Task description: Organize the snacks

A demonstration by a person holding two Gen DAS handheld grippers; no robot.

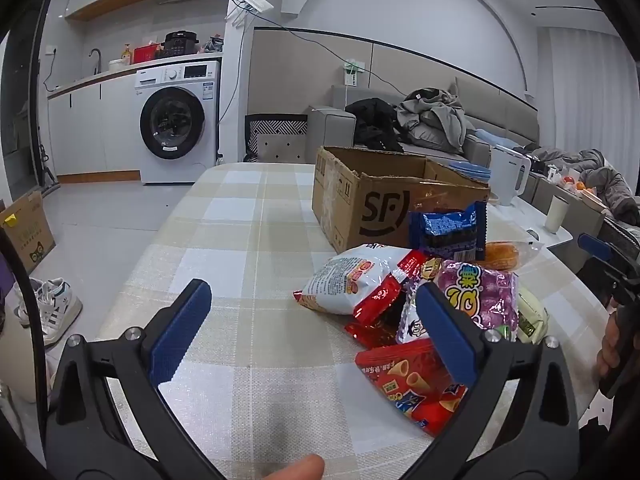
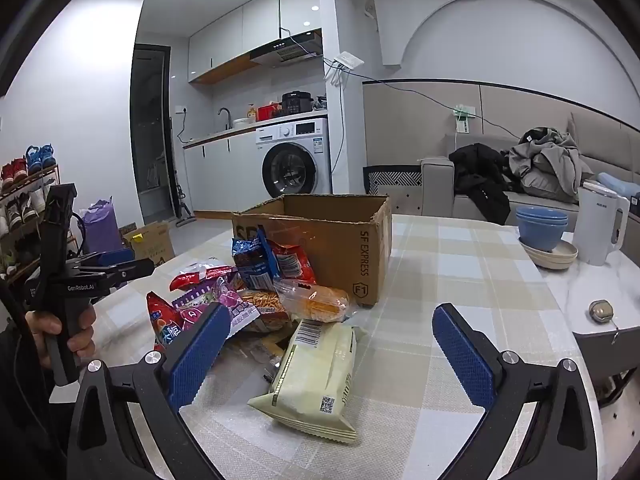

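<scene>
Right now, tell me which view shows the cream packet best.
The right wrist view: the cream packet lies whole and unobstructed in the foreground, barcode up. The left wrist view shows only a sliver behind the purple bag.

Each handheld gripper, the left gripper (image 1: 312, 330) and the right gripper (image 2: 332, 350), has a matte black forked frame with silver round screws at the joints and two blue fingers (image 2: 466, 354) with a fine gridded texture. Seen from the right wrist, the left one's black body carries white "GenRobot.AI" lettering above a black pistol handle, and a dark sleeve covers the arm below it.
</scene>
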